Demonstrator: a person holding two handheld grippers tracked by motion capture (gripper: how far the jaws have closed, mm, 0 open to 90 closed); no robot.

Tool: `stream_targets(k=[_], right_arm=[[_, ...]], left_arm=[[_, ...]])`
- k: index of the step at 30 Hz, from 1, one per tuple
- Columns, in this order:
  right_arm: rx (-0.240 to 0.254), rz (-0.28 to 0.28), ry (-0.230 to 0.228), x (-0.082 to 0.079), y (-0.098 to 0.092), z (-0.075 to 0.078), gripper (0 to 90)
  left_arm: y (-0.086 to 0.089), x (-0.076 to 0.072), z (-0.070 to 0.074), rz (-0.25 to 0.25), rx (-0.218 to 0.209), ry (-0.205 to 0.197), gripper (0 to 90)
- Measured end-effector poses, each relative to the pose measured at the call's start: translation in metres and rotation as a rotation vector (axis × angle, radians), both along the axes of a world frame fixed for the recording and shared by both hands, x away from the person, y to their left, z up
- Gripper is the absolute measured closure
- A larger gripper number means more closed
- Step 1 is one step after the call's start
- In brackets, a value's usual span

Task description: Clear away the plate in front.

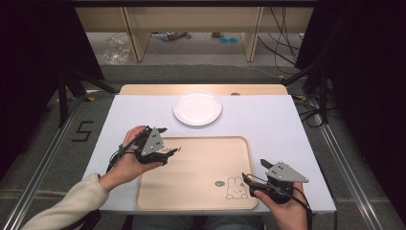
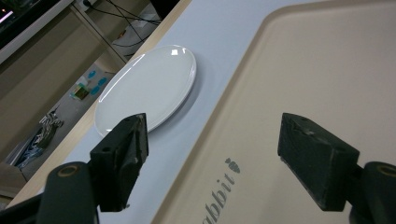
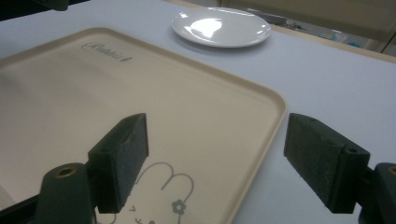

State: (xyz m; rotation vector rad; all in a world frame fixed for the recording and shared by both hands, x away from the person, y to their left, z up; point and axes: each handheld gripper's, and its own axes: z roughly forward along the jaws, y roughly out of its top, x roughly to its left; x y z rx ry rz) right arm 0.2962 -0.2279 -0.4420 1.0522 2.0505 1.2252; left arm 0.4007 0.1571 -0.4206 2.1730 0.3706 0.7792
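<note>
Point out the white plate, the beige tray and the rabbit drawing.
white plate (image 1: 197,108), high view, centre of its face.
beige tray (image 1: 191,167), high view, bare middle of its floor.
rabbit drawing (image 1: 235,188), high view, the rabbit's body near the tray's front right corner.

The tray was a pale beige, printed near one corner with a line-drawn rabbit in dark grey outline, a small flower beside it, and grey script lettering at another corner. The plate was plain glossy white. The bench was covered in a pale lavender-white sheet, with a strip of light wood at its far edge. Both grippers had black jaws; the left gripper and the right gripper each carried a grey three-cornered plate. The sleeve on the left arm was cream.
</note>
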Motion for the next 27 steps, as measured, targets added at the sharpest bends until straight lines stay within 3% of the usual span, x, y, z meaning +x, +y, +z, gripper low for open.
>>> stream_targets(k=[7,8,11,12,15,26,27], right_arm=[[-0.009,0.001,0.004,-0.001,-0.001,0.001,23.0],[-0.005,0.0,0.009,-0.001,-0.001,0.001,23.0],[-0.02,-0.006,-0.005,-0.002,-0.002,0.001,23.0],[-0.011,-0.007,0.011,-0.003,-0.002,0.001,23.0],[-0.015,-0.01,-0.009,-0.003,-0.003,0.0,23.0],[-0.004,-0.018,0.013,-0.007,-0.003,0.0,22.9],[-0.016,-0.019,-0.008,-0.007,-0.004,0.0,22.9]], left_arm=[[-0.005,0.011,-0.001,0.005,0.02,0.001,24.4],[-0.006,0.014,0.0,0.001,0.042,-0.003,24.4],[-0.009,0.017,-0.001,-0.001,0.052,-0.005,24.4],[-0.01,0.018,-0.001,0.0,0.052,-0.004,24.4],[-0.012,0.021,-0.001,-0.003,0.059,-0.003,24.4],[-0.018,0.031,-0.001,-0.003,0.076,-0.013,24.4],[-0.019,0.032,-0.001,-0.003,0.079,-0.014,24.4]])
